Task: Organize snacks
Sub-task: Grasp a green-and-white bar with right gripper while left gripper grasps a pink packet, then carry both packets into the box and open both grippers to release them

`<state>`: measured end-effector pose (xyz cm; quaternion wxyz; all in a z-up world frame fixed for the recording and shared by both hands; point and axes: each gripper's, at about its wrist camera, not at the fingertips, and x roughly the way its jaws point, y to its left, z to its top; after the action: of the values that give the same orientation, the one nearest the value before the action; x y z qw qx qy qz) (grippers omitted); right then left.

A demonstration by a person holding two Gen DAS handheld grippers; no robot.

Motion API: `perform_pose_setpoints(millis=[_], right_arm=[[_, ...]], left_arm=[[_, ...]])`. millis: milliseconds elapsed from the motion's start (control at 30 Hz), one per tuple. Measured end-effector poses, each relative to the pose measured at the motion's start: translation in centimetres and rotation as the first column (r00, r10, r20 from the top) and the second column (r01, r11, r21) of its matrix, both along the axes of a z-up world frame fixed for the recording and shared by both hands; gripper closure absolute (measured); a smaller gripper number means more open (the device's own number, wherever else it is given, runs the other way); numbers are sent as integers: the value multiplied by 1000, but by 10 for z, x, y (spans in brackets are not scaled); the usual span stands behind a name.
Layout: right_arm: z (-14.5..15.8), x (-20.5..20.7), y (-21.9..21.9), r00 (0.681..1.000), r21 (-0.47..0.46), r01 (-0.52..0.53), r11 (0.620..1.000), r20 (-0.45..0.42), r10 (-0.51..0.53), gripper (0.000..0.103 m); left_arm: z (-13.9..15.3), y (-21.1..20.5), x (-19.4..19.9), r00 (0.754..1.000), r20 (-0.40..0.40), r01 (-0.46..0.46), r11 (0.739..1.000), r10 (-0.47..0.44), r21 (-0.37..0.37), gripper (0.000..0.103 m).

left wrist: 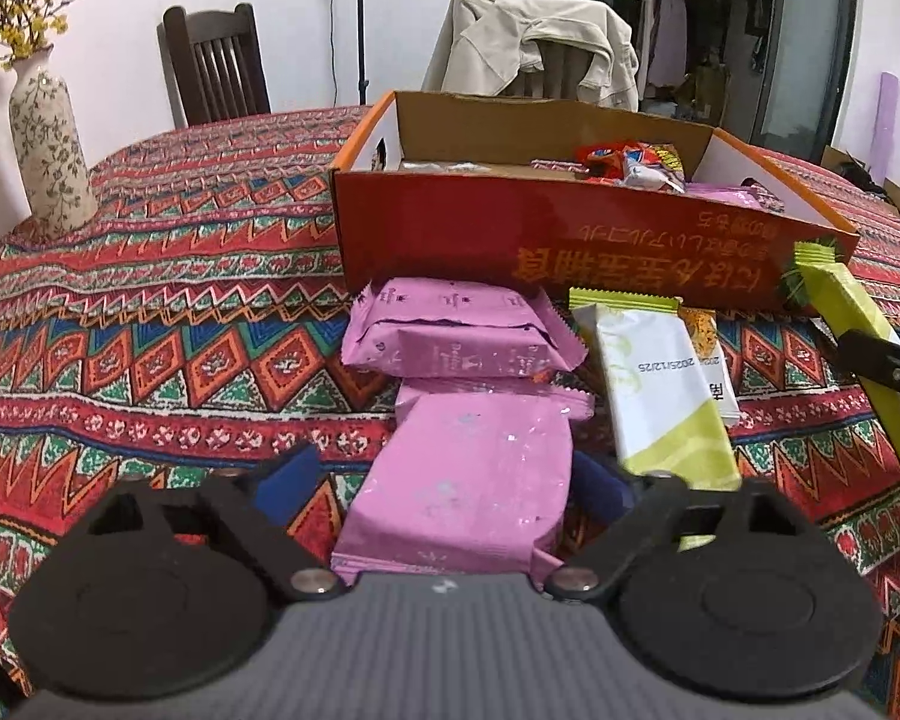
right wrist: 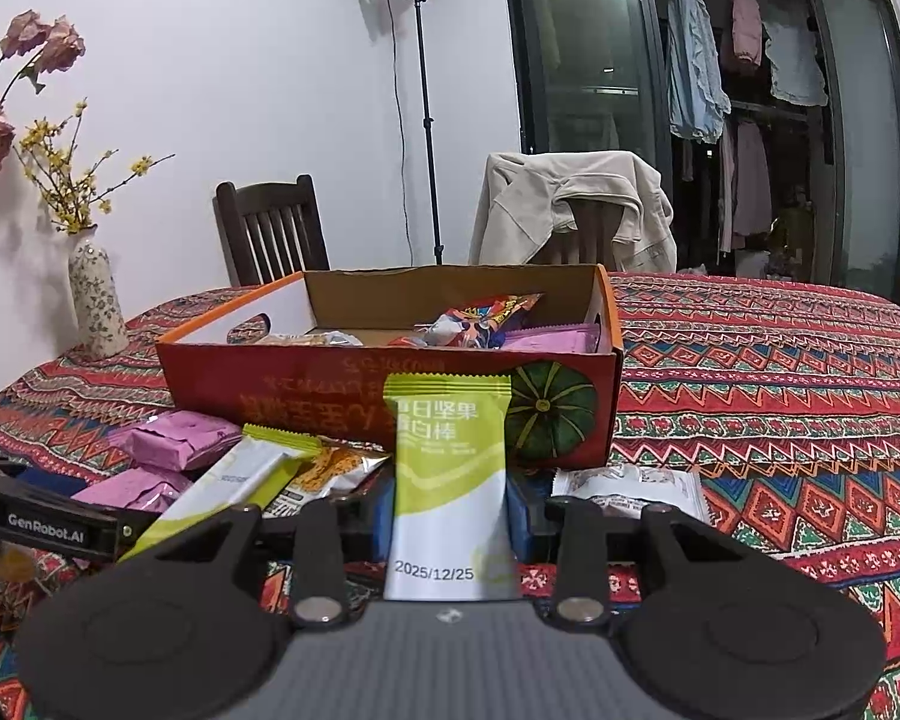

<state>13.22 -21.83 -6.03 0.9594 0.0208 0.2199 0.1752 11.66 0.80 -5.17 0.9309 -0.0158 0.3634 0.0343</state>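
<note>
An open orange cardboard box [left wrist: 558, 240] holds several snacks; it also shows in the right wrist view [right wrist: 306, 372]. My left gripper [left wrist: 450, 480] is open around a pink snack pack [left wrist: 468, 480] lying on the table, fingers apart on both sides. A second pink pack [left wrist: 456, 330] lies beyond it, and a green-white bar [left wrist: 660, 396] to its right. My right gripper [right wrist: 450, 510] is shut on a green-white nut bar [right wrist: 450, 480], held upright in front of the box; it also shows in the left wrist view [left wrist: 852, 324].
A patterned red tablecloth [left wrist: 180, 300] covers the table. A floral vase [left wrist: 48, 138] stands at the far left. A white snack pack [right wrist: 630, 489] lies by the box's near right corner. Two chairs stand behind the table, one with a beige jacket [right wrist: 570, 204].
</note>
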Motion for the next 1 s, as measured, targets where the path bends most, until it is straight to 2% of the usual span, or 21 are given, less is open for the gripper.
perform_pose_setpoints(millis=[33, 67, 133, 300, 433, 1000], right_arm=[[0, 0, 1, 1000, -2, -2, 1000, 0, 2, 67], [0, 0, 1, 1000, -6, -3, 1000, 0, 3, 67], [0, -1, 2, 1000, -11, -7, 1000, -1, 7, 67], [1, -3, 2, 1000, -9, -17, 1000, -4, 17, 67], [5, -9, 2, 1000, -5, -21, 1000, 7, 21, 67], [26, -26, 2, 998, 17, -16, 1000, 66, 15, 67]], left_arm=[[1, 0, -2, 1000, 6, 10, 1000, -10, -8, 28], [3, 0, -3, 1000, 11, 17, 1000, -17, -15, 33], [5, 2, -6, 1000, 17, 15, 999, -14, -40, 35], [10, 5, -15, 999, 41, 10, 998, -8, -55, 36], [17, 6, -22, 998, 68, 13, 998, -9, -61, 41], [56, 0, -51, 974, 225, 42, 997, -28, -57, 42]])
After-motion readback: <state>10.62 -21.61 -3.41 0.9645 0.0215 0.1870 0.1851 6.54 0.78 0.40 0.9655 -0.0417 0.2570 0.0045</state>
